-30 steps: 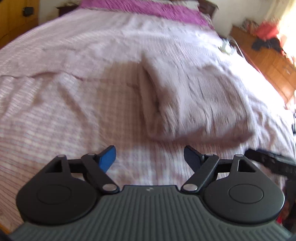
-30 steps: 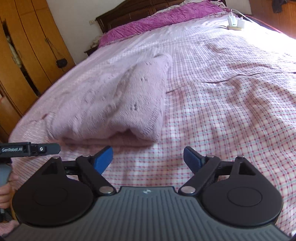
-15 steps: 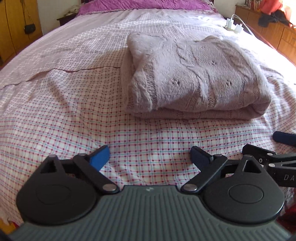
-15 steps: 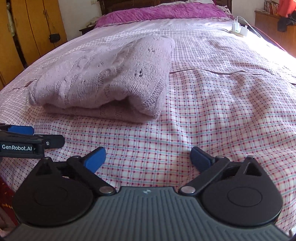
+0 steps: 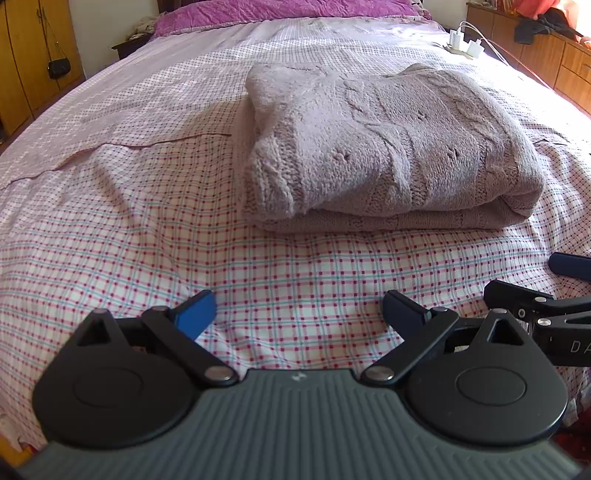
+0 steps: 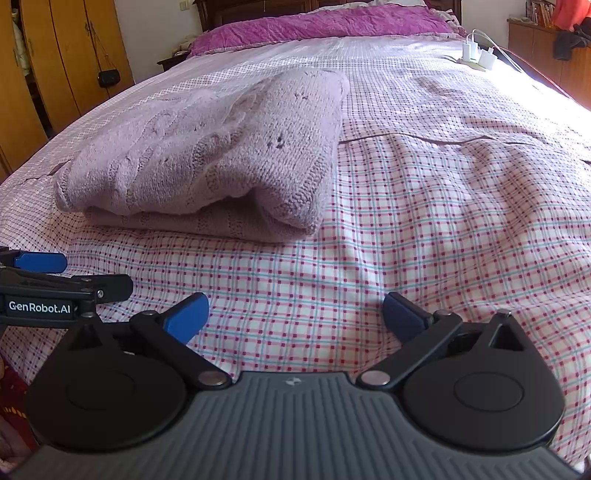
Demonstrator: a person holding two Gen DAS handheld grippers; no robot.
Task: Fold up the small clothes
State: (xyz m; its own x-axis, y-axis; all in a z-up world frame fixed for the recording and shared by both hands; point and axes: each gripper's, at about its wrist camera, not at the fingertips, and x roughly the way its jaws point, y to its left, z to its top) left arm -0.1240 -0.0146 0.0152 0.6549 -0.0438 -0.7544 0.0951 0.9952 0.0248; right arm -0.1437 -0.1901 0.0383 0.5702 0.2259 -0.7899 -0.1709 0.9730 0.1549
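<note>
a folded lilac cable-knit sweater (image 5: 388, 147) lies on the bed (image 5: 129, 221), which is covered with a pink and teal checked sheet. in the left wrist view it sits ahead and a little to the right; in the right wrist view the same sweater (image 6: 207, 158) sits ahead and to the left, its folded edge facing the camera. the left gripper (image 5: 299, 314) hangs above the sheet near the bed's front edge, its blue fingers (image 5: 194, 314) spread wide and holding nothing. the right gripper (image 6: 295, 314) is just beside it, fingers (image 6: 186, 319) equally wide apart and empty. both are clear of the sweater. a purple blanket (image 6: 321, 26) lies at the head of the bed, white chargers (image 6: 478, 55) on its far right side, wooden wardrobe doors (image 6: 55, 66) at left.
</note>
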